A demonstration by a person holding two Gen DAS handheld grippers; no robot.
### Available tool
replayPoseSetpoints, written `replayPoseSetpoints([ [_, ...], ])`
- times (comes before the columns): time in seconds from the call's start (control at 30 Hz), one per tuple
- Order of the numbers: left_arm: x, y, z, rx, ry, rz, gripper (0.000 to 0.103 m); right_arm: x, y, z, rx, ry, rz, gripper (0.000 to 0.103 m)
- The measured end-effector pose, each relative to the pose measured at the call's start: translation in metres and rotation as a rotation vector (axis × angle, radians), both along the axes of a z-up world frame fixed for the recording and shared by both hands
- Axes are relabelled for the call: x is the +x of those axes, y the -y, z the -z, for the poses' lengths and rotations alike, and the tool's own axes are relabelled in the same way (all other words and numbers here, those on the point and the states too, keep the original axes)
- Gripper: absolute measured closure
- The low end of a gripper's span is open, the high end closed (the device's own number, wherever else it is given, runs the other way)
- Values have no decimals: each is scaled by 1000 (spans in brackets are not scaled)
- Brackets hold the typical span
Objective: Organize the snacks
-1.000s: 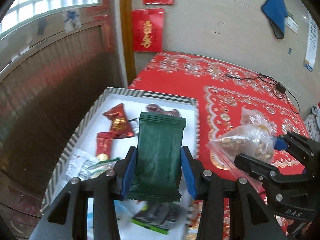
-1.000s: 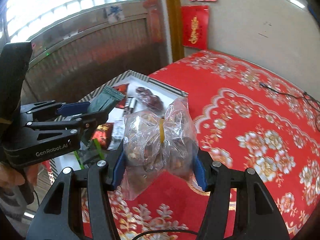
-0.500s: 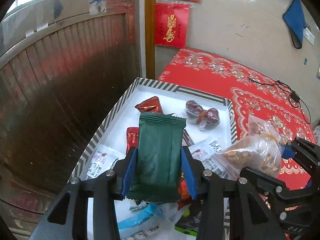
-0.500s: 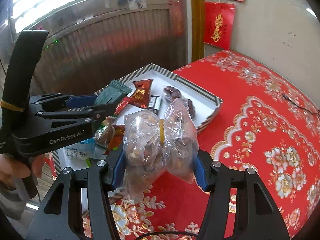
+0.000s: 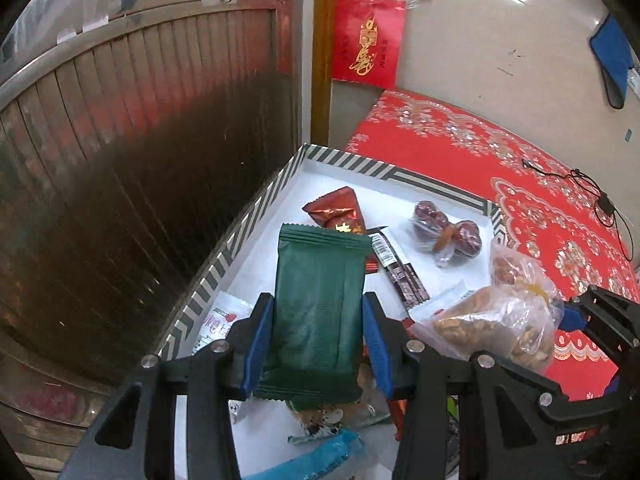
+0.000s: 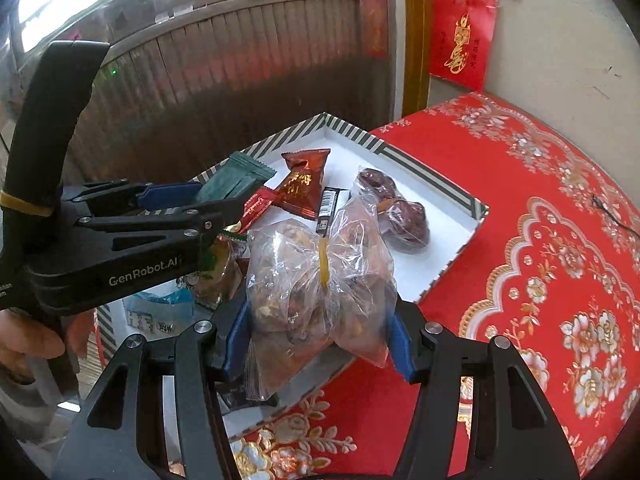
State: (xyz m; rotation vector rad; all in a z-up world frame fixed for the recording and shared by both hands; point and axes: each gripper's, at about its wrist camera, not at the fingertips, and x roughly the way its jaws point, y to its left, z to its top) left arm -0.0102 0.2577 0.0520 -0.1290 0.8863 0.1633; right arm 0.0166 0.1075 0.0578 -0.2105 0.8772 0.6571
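A red floral tablecloth [image 6: 520,216] covers the desk, which stands against a pale wall hung with red paper banners [image 5: 366,42]; dark wooden panelling [image 5: 120,160] runs along the left. At the desk's left edge sits a white tray with a striped rim [image 5: 224,246], holding a red triangular packet [image 5: 338,212], bagged red dates [image 5: 444,232] and other wrappers. Above it, the left gripper [image 5: 318,336] has its jaws clenched on a green snack packet [image 5: 320,300]. Right of that, the right gripper [image 6: 320,340] grasps a clear bag of nuts [image 6: 316,280] over the tray's near right edge.

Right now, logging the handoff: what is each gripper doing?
Left gripper: shut on the dark green foil snack packet.
Right gripper: shut on the clear plastic bag of nuts.
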Motion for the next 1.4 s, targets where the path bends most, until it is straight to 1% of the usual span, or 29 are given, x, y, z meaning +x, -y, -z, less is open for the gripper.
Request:
replayPoseSetpoints([
  [0.47, 14, -3, 14, 16, -31, -19, 56, 17, -18, 19, -9, -39, -14, 45],
  [0.6, 16, -3, 16, 21, -35, -27, 56, 22, -17, 22, 7, -46, -6, 44],
  [0.73, 19, -3, 19, 27, -45, -35, 54, 23, -19, 23, -5, -36, -14, 39],
  [0.83, 19, -2, 20, 36, -47, -41, 52, 20, -19, 20, -6, -24, -18, 38],
  [0.87, 20, -1, 20, 43, -46, -44, 51, 19, -19, 19, -5, -18, -18, 35],
  [0.9, 20, -1, 20, 49, -45, -47, 49, 19, -19, 17, -6, -12, -17, 33],
  [0.93, 20, -1, 19, 50, -43, -49, 44, 18, -18, 15, -6, -3, -12, 32],
  [0.97, 19, -1, 18, 51, -39, -52, 41, 16, -17, 13, -6, 8, -7, 32],
  [1.0, 18, -1, 16, 57, -34, -58, 35, 15, -16, 11, -9, 16, -4, 32],
  [1.03, 16, -1, 14, 63, -25, -64, 32, 14, -14, 9, -9, 22, 1, 32],
  [1.07, 14, -2, 11, 65, -15, -67, 31, 12, -13, 7, -5, 28, 5, 32],
  [1.13, 9, -2, 5, 67, 4, -78, 20, 10, -8, 2, 10, 38, 11, 32],
  [1.3, -11, 5, -12, 94, 77, -94, 11, -9, 7, -13, 47, 95, 45, 32],
  [1.4, -25, 12, -19, 107, 109, -102, 7, -22, 15, -18, 54, 143, 86, 32],
])
